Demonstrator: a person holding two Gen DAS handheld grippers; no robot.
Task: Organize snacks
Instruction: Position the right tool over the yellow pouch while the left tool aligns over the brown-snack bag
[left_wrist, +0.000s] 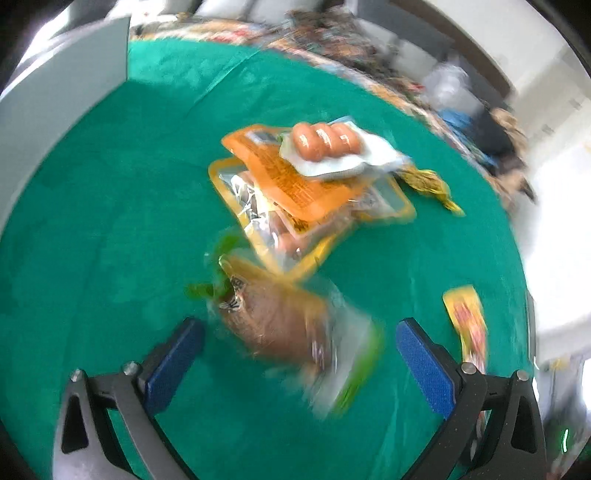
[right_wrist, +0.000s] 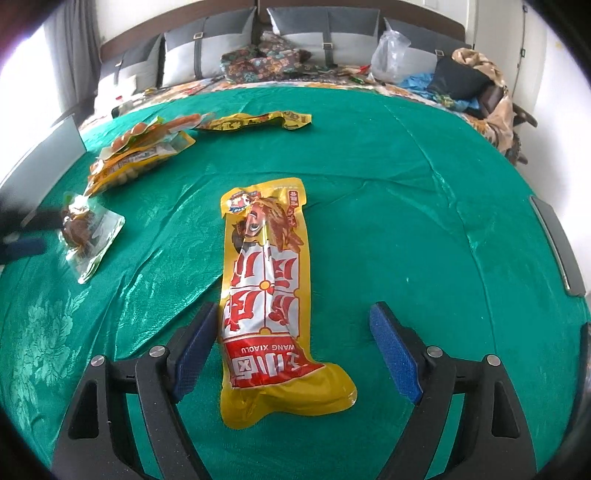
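Slippery foil is the risk: the yellow snack pack (right_wrist: 267, 295) lies on the green cloth (right_wrist: 406, 206) between the apart right gripper (right_wrist: 291, 350) pads, unheld. The left gripper (left_wrist: 299, 350), also apart, straddles the clear pouch (left_wrist: 291, 328); either can slide away.

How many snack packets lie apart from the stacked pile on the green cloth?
3: the long yellow packet between the right gripper's fingers, a clear packet left, a yellow packet behind the pile.

A green cloth (right_wrist: 388, 206) carries a yellow snack packet (right_wrist: 266, 295) and a snack pile (right_wrist: 140, 151).
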